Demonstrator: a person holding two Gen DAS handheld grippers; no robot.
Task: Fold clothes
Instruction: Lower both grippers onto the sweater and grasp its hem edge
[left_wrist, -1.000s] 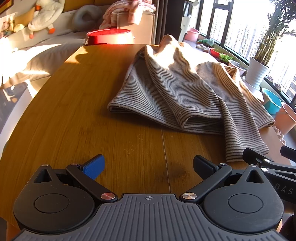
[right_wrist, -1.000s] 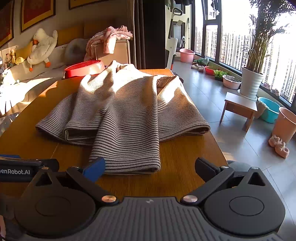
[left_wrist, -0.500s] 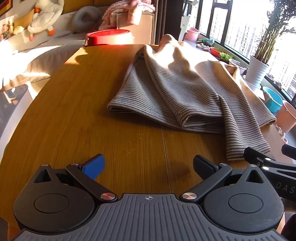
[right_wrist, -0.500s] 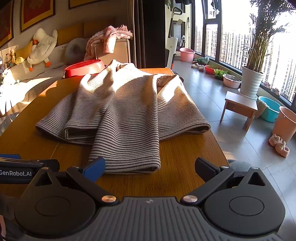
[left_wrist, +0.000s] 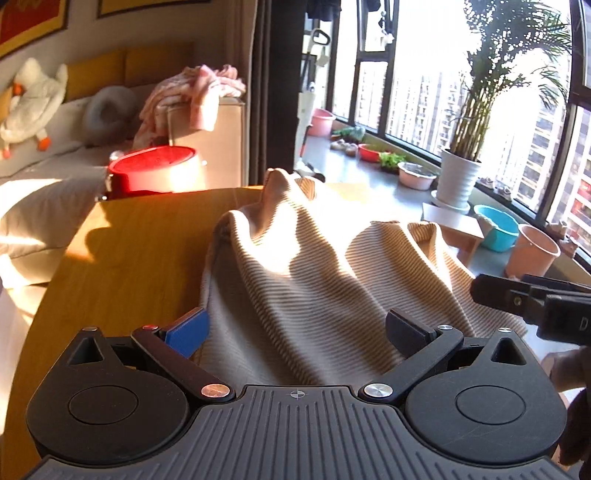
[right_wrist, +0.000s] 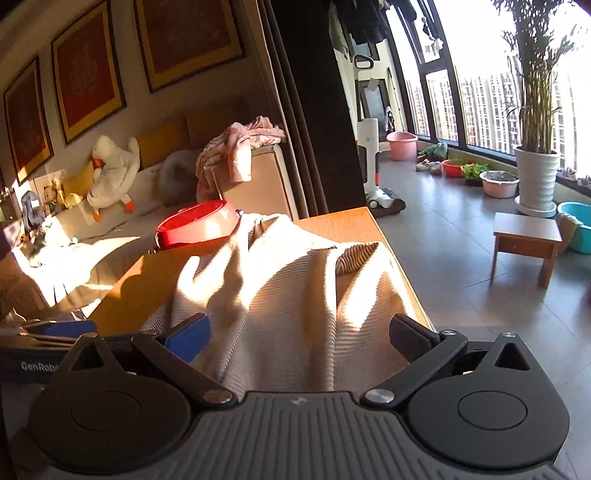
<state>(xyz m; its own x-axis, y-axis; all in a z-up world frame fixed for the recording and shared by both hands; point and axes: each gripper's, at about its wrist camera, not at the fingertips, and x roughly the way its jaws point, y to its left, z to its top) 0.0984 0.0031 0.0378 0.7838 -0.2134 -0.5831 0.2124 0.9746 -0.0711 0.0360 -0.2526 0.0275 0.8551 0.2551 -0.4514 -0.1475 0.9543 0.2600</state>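
Note:
A beige, finely striped knit garment (left_wrist: 314, 277) lies rumpled on the wooden table (left_wrist: 140, 251), with sun patches across its folds. My left gripper (left_wrist: 295, 326) is open, and its blue and black fingers straddle the near edge of the cloth. My right gripper (right_wrist: 299, 334) is open too, with the garment (right_wrist: 288, 295) spreading out between its fingers. Each gripper shows in the other's view: the right gripper (left_wrist: 535, 302) at the right edge, the left gripper (right_wrist: 44, 347) at the left edge. The cloth's nearest hem is hidden under both gripper bodies.
A red basin (left_wrist: 155, 171) stands just past the table's far left corner. The table's right edge (right_wrist: 402, 273) drops to a tiled floor with a small wooden stool (right_wrist: 524, 240), basins and a potted plant (right_wrist: 535, 177). A sofa with a plush duck (right_wrist: 110, 173) is at the left.
Both grippers have moved forward from the bare near part of the table to the garment's near edge and tilted up. Their jaws stay wide apart.

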